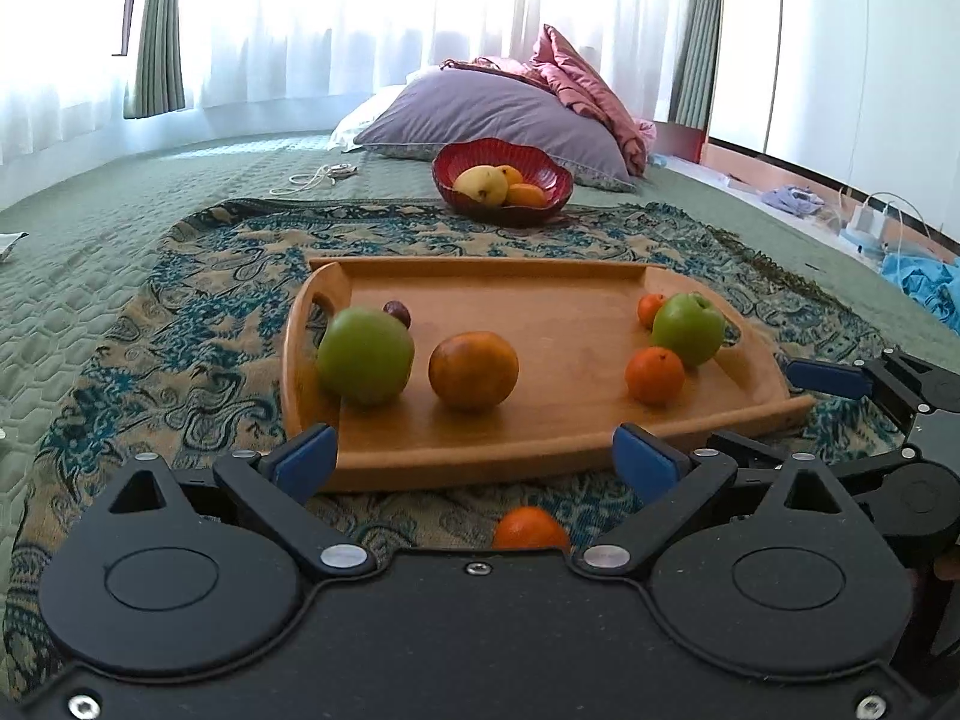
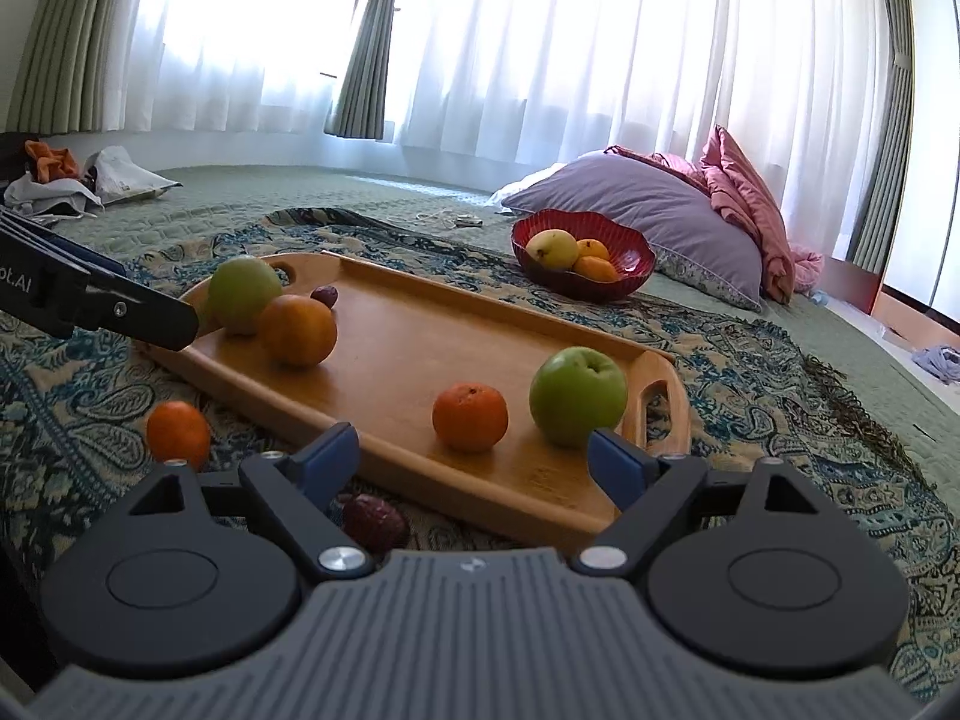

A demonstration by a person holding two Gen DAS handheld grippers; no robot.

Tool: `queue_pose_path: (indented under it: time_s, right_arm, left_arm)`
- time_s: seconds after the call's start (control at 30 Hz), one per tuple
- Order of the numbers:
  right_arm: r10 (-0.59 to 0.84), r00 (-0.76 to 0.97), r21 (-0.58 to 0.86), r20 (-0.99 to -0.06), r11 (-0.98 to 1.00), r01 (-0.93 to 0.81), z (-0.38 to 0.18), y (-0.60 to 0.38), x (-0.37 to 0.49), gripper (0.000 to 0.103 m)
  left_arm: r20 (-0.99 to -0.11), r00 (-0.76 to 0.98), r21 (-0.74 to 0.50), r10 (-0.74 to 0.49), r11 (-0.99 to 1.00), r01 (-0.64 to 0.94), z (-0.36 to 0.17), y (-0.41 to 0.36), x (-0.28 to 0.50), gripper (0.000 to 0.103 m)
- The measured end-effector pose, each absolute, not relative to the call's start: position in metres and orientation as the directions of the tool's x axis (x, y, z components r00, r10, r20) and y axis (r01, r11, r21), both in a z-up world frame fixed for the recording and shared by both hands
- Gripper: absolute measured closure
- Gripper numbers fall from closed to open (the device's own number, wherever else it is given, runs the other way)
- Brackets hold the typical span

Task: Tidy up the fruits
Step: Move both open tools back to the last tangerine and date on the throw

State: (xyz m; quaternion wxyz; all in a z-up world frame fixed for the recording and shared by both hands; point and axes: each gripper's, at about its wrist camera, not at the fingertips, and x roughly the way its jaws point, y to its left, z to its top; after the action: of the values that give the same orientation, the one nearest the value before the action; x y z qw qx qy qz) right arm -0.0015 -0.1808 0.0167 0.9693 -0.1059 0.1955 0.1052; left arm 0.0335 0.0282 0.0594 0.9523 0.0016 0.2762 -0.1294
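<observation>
A wooden tray (image 1: 480,267) lies on a patterned cloth. On it are two green apples (image 1: 365,357) (image 1: 688,328), a large orange (image 1: 473,369), two small tangerines (image 1: 654,375) and a brown date (image 1: 398,313). My left gripper (image 1: 477,450) is open in front of the tray's near rim, with nothing between its pads. Beneath it another tangerine (image 1: 528,531) lies on the cloth. My right gripper (image 2: 474,450) is open at the tray's (image 2: 420,276) right end, close to a tangerine (image 2: 470,417) and a green apple (image 2: 577,396), touching neither. A dark date (image 2: 375,521) lies under it.
Behind the tray, a red bowl (image 1: 555,192) holds a pear and oranges. A purple pillow (image 1: 480,114) and pink bedding lie further back, with a cable (image 1: 318,174) on the green quilt. Clothes and bags (image 2: 72,180) sit at the far left, near the curtains.
</observation>
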Motion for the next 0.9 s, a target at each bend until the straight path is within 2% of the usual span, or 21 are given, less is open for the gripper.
queue_pose_path:
  time_s: [0.53, 0.67, 0.73, 0.83, 0.9]
  right_arm:
    - [0.168, 0.890, -0.193, -0.424, 0.943, -0.270, -0.003, -0.167, -0.014, 0.013]
    - [0.191, 0.876, -0.160, -0.443, 0.944, -0.287, -0.005, -0.164, -0.014, 0.020]
    - [0.203, 0.868, -0.136, -0.453, 0.946, -0.293, -0.006, -0.162, -0.014, 0.023]
    - [0.217, 0.860, -0.106, -0.462, 0.949, -0.297, -0.009, -0.158, -0.015, 0.026]
    - [0.221, 0.856, -0.100, -0.467, 0.949, -0.300, -0.011, -0.156, -0.015, 0.029]
  left_arm:
    - [-0.559, 0.789, -0.062, -0.253, 0.962, 0.265, 0.030, 0.020, 0.021, 0.005]
    - [-0.579, 0.776, -0.052, -0.250, 0.961, 0.271, 0.025, 0.013, 0.023, 0.014]
    - [-0.587, 0.771, -0.047, -0.247, 0.961, 0.272, 0.022, 0.010, 0.023, 0.016]
    - [-0.601, 0.757, -0.048, -0.258, 0.957, 0.288, 0.019, 0.005, 0.024, 0.031]
    - [-0.609, 0.748, -0.056, -0.264, 0.955, 0.291, 0.018, 0.004, 0.025, 0.034]
